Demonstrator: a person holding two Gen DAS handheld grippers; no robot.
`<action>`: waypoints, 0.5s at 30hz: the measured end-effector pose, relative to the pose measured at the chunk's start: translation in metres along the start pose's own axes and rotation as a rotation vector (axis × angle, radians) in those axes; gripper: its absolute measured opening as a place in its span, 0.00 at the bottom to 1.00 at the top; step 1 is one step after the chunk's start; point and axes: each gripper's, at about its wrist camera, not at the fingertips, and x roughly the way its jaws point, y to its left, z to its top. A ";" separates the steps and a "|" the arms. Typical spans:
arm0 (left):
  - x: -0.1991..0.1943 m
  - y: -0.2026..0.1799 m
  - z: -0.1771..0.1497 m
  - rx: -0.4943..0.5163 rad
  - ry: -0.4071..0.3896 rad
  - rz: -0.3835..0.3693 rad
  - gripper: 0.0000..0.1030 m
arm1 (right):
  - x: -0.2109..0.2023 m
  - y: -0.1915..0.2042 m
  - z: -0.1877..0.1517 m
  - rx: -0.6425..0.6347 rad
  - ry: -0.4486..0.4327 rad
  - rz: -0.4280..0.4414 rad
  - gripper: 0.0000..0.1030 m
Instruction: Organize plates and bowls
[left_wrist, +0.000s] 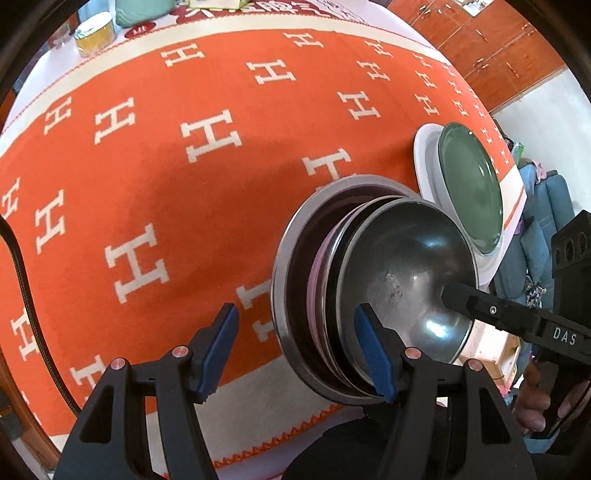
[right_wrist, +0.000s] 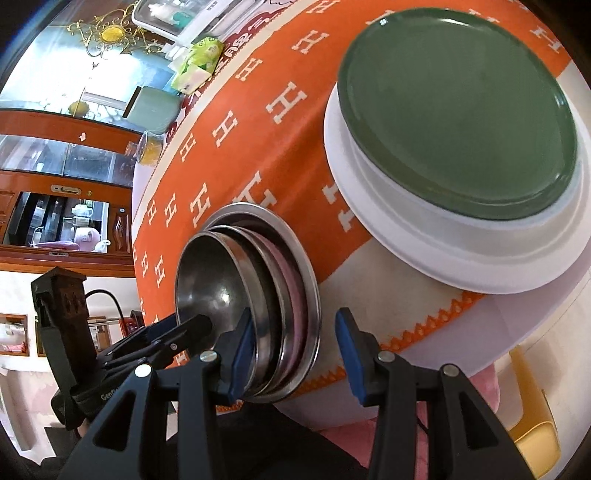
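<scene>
Steel bowls (left_wrist: 402, 280) nested beside green plate (left_wrist: 472, 184).

Room setting around your table.
You face reddish-brown wooden cabinets (left_wrist: 491, 48); an orange tablecloth patterned with white H letters (left_wrist: 155, 177) covers the table.

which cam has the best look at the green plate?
Right wrist. The green plate fills the upper right there, whole top face visible, resting on the white plate. Left wrist shows it only small and foreshortened at the right edge.
</scene>
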 end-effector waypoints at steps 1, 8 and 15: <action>0.002 0.000 0.001 -0.001 0.004 -0.001 0.62 | 0.001 -0.001 0.000 0.002 0.000 0.005 0.42; 0.014 -0.003 0.001 0.024 0.020 0.000 0.62 | 0.011 -0.004 0.000 0.019 -0.007 0.026 0.42; 0.015 -0.012 0.002 0.083 0.019 -0.003 0.55 | 0.016 -0.003 -0.002 0.043 -0.028 0.050 0.34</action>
